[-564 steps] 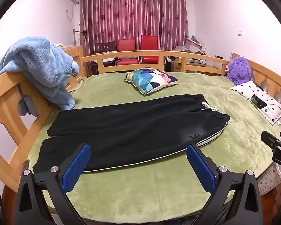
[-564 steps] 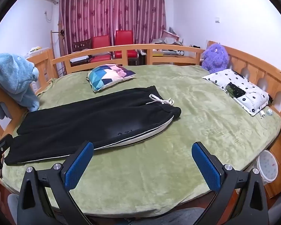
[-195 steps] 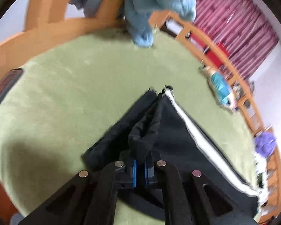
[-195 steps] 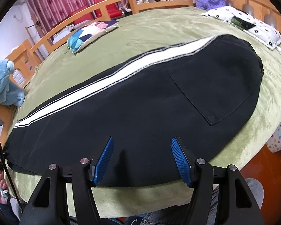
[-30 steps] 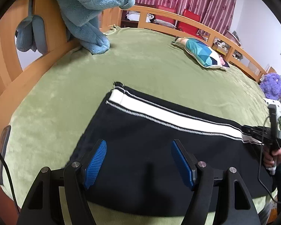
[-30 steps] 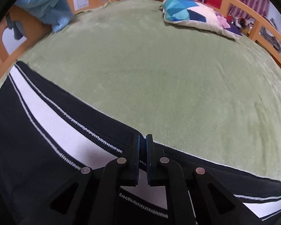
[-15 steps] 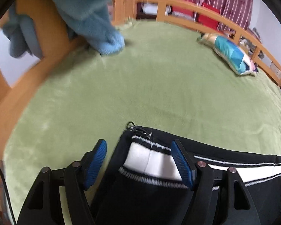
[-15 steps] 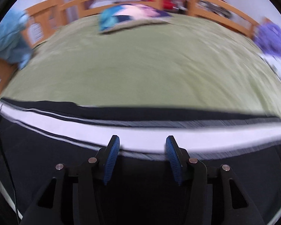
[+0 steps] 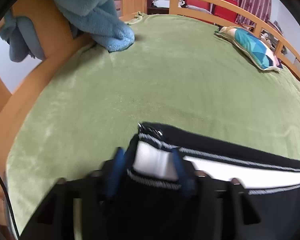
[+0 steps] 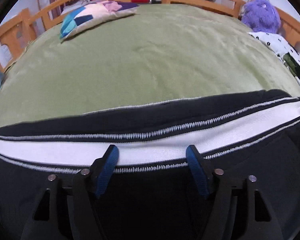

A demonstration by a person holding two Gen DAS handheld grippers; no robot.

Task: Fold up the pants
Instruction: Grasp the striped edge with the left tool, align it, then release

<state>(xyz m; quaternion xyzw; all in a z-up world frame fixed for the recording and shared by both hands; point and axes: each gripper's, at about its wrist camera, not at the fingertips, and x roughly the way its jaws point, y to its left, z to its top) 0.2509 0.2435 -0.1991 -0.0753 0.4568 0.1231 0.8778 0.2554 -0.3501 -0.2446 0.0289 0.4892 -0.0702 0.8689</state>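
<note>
The black pants [image 9: 240, 148] with a white side stripe lie folded lengthwise along the near edge of the green bed [image 9: 170, 80]. My left gripper [image 9: 148, 166] hovers at the cuff end. It is blurred, its jaws are opening, and the striped cuff lies between the fingers without being pinched. In the right wrist view the pants [image 10: 150, 124] stretch across the frame. My right gripper [image 10: 152, 160] sits over the white stripe with its jaws opening. The fabric lies flat under its blue pads [image 10: 108, 166], not gripped.
A blue fleece [image 9: 102, 16] hangs over the wooden bed rail [image 9: 30, 80] at the left. A colourful pillow [image 10: 96, 18] lies at the far side. A purple plush toy [image 10: 260, 18] and a white spotted pillow [image 10: 280, 48] sit at the right. Green blanket [image 10: 150, 60] stretches beyond the pants.
My right gripper let go of the stripe edge it pinched and opened. My left gripper slid to the cuff end, and its fingers stand closer together than a second ago.
</note>
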